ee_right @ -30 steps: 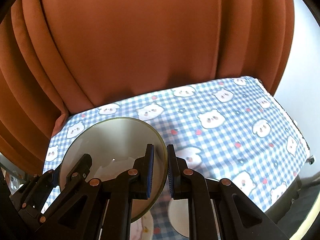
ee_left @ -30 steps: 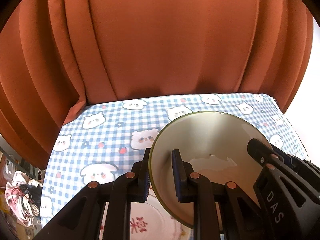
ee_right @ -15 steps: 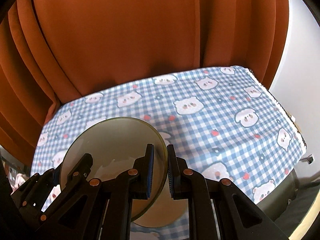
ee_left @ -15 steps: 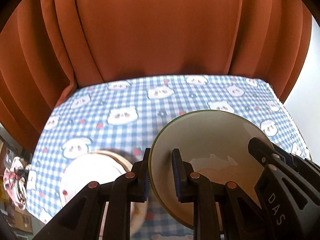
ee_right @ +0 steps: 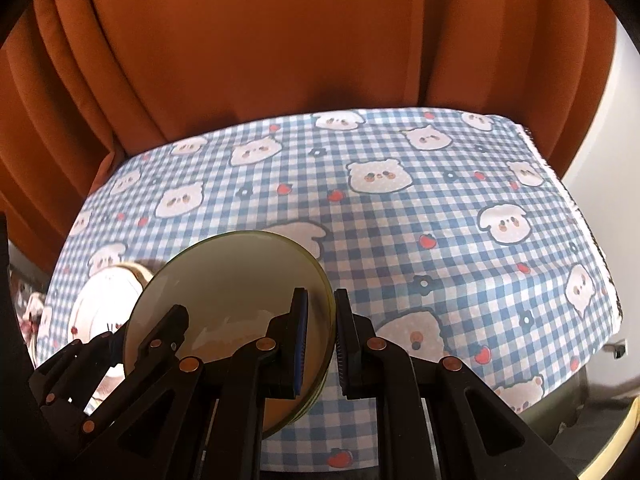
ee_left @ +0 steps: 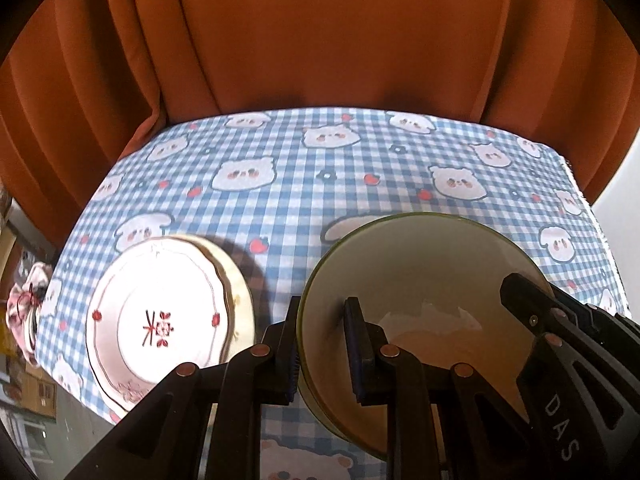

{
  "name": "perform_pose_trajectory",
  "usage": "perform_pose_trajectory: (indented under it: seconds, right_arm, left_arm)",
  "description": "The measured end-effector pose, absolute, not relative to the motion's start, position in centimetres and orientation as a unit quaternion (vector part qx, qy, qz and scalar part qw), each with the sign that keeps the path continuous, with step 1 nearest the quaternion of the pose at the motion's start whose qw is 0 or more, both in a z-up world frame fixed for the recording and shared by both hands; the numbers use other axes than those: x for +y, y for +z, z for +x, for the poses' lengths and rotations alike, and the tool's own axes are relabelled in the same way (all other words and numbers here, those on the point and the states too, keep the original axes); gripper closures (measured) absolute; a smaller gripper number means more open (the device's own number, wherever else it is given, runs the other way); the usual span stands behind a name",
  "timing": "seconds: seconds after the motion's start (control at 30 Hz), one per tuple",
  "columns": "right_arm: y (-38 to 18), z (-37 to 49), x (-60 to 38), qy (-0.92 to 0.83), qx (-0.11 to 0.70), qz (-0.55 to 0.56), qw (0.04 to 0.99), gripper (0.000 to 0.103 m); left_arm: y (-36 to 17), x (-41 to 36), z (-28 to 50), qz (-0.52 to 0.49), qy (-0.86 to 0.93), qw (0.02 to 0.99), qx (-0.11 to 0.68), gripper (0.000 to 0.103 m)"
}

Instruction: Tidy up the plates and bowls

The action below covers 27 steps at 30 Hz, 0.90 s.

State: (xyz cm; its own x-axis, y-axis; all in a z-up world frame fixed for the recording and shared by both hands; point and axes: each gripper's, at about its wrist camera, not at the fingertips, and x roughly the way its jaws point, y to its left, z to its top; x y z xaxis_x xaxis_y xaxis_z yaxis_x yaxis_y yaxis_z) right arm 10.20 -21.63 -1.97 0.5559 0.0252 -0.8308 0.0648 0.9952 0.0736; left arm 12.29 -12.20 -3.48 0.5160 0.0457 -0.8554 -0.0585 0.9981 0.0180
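Above the checked cloth: you held one bowl between both grippers, clear of the tablecloth.
Left gripper: your fingers were clamped on the bowl's left rim, one pad outside, one inside.
Right gripper: you had it pinched on the opposite rim, likewise astride the wall.
Bowl: cream inside, green-edged, tilted with its mouth towards you.
Plates: a white plate with red marks lay stacked on a cream one, left of the bowl, on the cloth.
Backdrop: an orange curtain hung behind the table.
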Motion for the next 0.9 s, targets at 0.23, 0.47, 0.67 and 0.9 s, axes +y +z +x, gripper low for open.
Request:
perform_pose_trajectory:
  seconds: [0.23,0.47,0.67,0.9]
  right_arm:
    - [-3.5,11.0,-21.5,0.014,0.487,0.026,0.873,0.087]
    - [-4.4,11.6,-21.2,0.04,0.498,0.014,0.866,0.087]
    - [-5.0,11.8,-20.6,0.052,0.5,-0.003,0.865,0.087]
    - [-5.3,11.6,-20.6,0.052,0.492,-0.017,0.869,0.087]
  left_arm:
    - [-5.0,-12.2,12.4,-0.018,0.056,0.861,0.506,0.085]
    - [-5.6,-11.9,12.2,-0.019,0.081,0.859,0.505,0.085]
    - [-6.5,-11.3,12.2,-0.04,0.086,0.849,0.52,0.084]
    - [-7.2,-11.6,11.8,-0.046,0.081,0.849,0.52,0.084]
